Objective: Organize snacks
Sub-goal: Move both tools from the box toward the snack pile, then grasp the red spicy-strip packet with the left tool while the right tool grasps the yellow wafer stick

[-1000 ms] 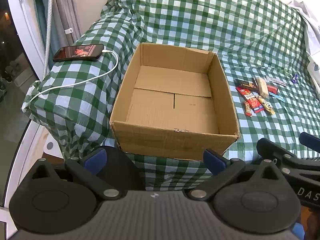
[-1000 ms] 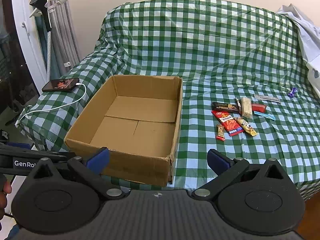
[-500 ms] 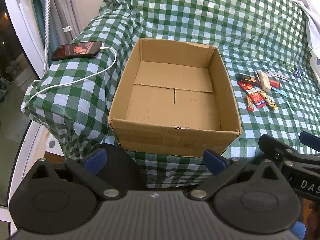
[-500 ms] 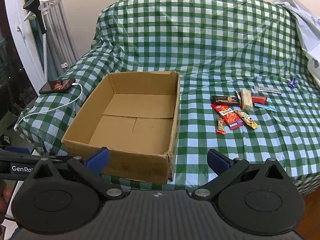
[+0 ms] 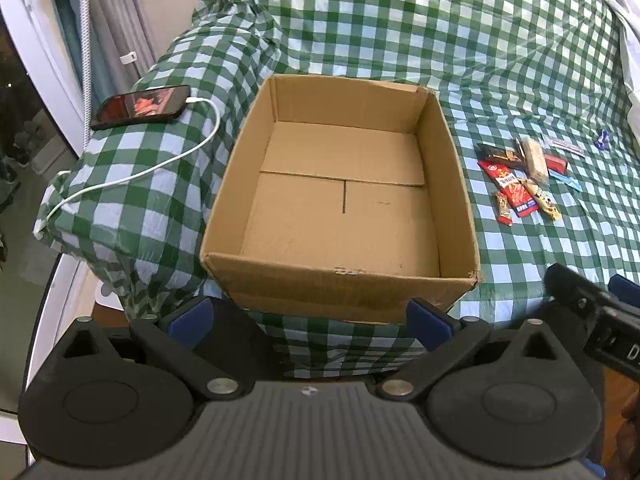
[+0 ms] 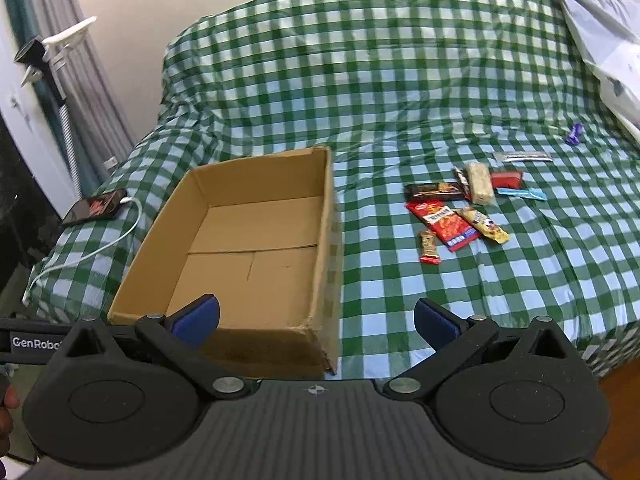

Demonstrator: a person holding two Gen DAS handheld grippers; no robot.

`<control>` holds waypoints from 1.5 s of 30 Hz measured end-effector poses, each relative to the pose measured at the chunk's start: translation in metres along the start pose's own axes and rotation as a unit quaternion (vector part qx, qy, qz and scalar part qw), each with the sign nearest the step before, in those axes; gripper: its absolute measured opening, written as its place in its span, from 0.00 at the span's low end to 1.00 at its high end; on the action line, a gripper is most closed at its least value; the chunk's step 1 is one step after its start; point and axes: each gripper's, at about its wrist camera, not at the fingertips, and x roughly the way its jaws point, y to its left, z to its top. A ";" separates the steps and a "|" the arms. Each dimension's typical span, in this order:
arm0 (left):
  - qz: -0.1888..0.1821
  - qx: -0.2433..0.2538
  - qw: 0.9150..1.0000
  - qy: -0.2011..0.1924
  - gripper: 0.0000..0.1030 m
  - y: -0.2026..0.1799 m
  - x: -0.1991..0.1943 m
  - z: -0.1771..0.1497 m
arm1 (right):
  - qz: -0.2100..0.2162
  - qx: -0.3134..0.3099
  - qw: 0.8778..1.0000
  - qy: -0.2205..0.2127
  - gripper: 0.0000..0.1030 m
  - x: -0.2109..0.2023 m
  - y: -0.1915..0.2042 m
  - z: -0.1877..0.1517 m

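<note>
left gripper (image 6: pixel 24 344) reads "genrobo"; red snack packet (image 6: pixel 444 222) lettering unreadable.

Both grippers advanced toward cardboard box (image 5: pixel 340 200); snacks (image 6: pixel 460 208) nearer.

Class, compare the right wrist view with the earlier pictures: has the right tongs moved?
Yes. The right tongs have moved forward and rightward: the cardboard box now sits nearer and further left in view, the snacks closer.
</note>
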 end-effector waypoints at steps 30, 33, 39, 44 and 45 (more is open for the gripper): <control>-0.031 0.132 0.988 0.076 1.00 -0.230 0.161 0.124 | -0.156 0.108 0.982 -0.006 1.00 0.118 -0.242 0.034; -0.030 0.134 0.985 0.101 1.00 -0.261 0.208 0.146 | -0.150 0.076 0.986 0.010 1.00 0.163 -0.256 0.044; -0.032 0.103 0.985 0.131 1.00 -0.305 0.286 0.176 | -0.134 0.025 0.989 0.053 0.99 0.243 -0.265 0.059; -0.037 0.076 0.983 0.165 1.00 -0.322 0.337 0.189 | -0.125 -0.012 0.990 0.067 0.99 0.287 -0.265 0.066; -0.042 0.069 0.981 0.175 1.00 -0.322 0.343 0.191 | -0.121 -0.024 0.990 0.068 0.99 0.294 -0.264 0.066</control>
